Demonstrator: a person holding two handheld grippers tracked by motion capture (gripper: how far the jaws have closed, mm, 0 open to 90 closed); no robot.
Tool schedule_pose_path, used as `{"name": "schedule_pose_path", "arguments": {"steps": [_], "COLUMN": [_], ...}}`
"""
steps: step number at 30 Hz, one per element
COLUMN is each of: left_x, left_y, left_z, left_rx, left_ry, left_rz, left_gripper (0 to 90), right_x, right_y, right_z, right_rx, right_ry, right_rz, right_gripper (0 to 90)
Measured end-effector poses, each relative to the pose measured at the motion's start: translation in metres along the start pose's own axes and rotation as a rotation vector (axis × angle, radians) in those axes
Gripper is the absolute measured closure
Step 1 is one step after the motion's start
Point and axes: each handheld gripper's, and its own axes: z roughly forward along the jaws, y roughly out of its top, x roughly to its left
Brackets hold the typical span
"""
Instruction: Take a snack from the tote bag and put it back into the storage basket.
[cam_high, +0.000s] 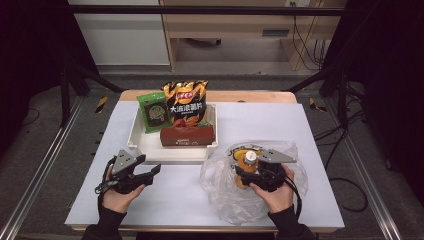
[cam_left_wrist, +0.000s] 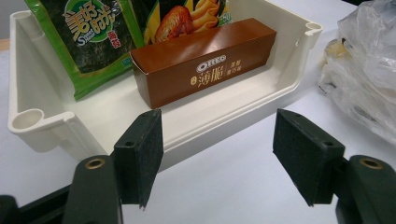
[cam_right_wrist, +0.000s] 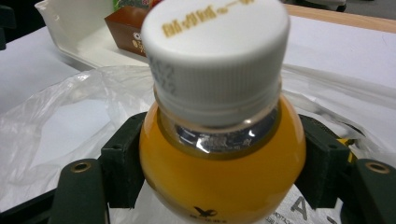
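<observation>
The right gripper (cam_high: 248, 172) pinches an orange bottle (cam_right_wrist: 219, 154) just under its white cap, its pads pressed on both sides, over the thin plastic bag (cam_high: 220, 192) on the desk (cam_high: 300, 130). The bottle is round and smooth there — I think it could slip or turn in the pads if the hand tilts. The loose bag may also cling and come up with it. The left gripper (cam_left_wrist: 217, 149) waits spread, nothing between its pads, near the white tray (cam_left_wrist: 299, 74) — it does not hold the bag down. In the tray, the brown box (cam_left_wrist: 201, 60) leaves little room.
</observation>
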Motion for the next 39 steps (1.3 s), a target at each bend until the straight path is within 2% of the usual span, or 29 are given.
{"name": "schedule_pose_path", "arguments": {"steps": [2, 6, 7, 11, 13, 16, 21, 23, 27, 31, 39], "left_x": [0.001, 0.000, 0.000, 0.001, 0.001, 0.000, -0.001, 0.000, 0.000, 0.000, 0.000], "left_y": [0.000, -0.001, -0.001, -0.001, -0.001, -0.001, -0.001, -0.002, -0.002, -0.002, -0.001], "left_z": [0.001, 0.002, 0.002, 0.001, 0.001, 0.002, 0.003, 0.003, 0.003, 0.004, 0.002], "left_rx": [0.002, 0.009, 0.010, 0.005, 0.004, 0.009, 0.013, 0.013, 0.014, 0.014, 0.010], "left_ry": [0.001, 0.003, 0.002, 0.002, 0.003, 0.003, 0.002, 0.004, 0.002, 0.000, -0.006], "left_rz": [-0.002, 0.001, 0.001, -0.002, -0.004, 0.003, 0.008, 0.005, 0.006, 0.010, 0.017], "left_gripper": [32.8, 32.8, 32.7, 32.8, 32.8, 32.8, 32.7, 32.7, 32.7, 32.6, 32.2], "right_x": [-0.001, -0.002, -0.002, -0.004, -0.009, -0.014, -0.023, -0.024, -0.025, -0.026, -0.027], "right_y": [-0.001, -0.001, 0.000, 0.001, -0.001, -0.005, -0.013, -0.013, -0.012, -0.011, -0.011], "right_z": [-0.003, -0.010, -0.011, -0.018, -0.027, -0.031, -0.017, -0.010, -0.002, 0.000, -0.002], "right_rx": [-0.001, -0.050, -0.049, -0.075, -0.096, -0.090, -0.046, -0.029, -0.025, -0.034, -0.022], "right_ry": [0.006, 0.032, 0.031, 0.035, 0.051, 0.064, 0.116, 0.125, 0.149, 0.178, 0.184], "right_rz": [-0.006, -0.005, -0.008, -0.039, -0.053, -0.070, -0.079, -0.114, -0.122, -0.127, -0.130], "right_gripper": [29.4, 27.0, 26.4, 25.0, 25.0, 24.4, 21.4, 23.2, 24.9, 30.7, 31.7]}}
